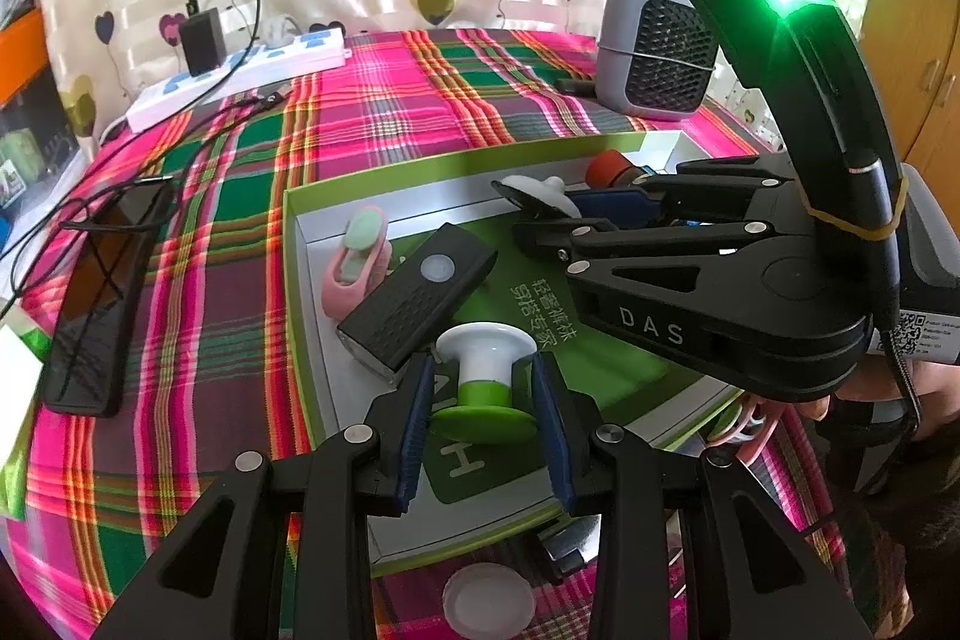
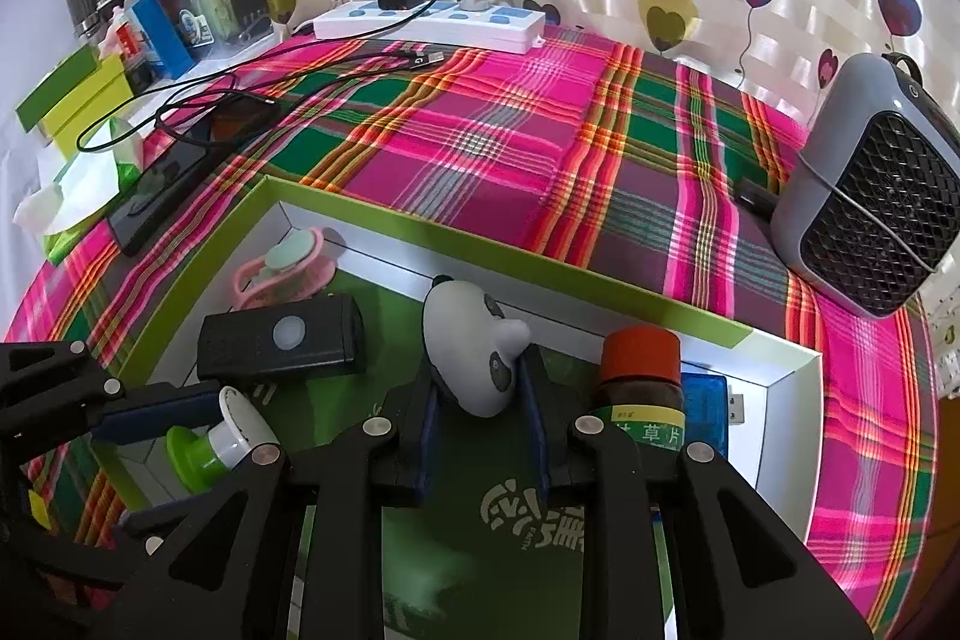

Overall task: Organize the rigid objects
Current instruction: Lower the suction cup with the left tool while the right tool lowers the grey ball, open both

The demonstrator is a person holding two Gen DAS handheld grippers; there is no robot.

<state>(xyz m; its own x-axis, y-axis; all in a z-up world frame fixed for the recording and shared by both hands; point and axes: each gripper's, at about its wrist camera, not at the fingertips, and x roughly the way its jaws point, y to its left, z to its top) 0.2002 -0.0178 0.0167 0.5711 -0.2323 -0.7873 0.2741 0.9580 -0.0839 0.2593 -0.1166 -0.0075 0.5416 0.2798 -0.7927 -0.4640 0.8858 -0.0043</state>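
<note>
My left gripper (image 1: 483, 394) is pinched on the spool's (image 1: 485, 370) narrow waist, my right gripper (image 2: 480, 400) clamps the panda toy (image 2: 471, 346); both feel like light, hard, slick plastic.

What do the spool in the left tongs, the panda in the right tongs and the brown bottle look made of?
Spool: probably hard plastic, smooth white and green with a light sheen. Panda: matte, rounded, maybe soft vinyl or rubber; unclear. Bottle: looks like amber glass or plastic, glossy, with an orange-red plastic cap.
</note>
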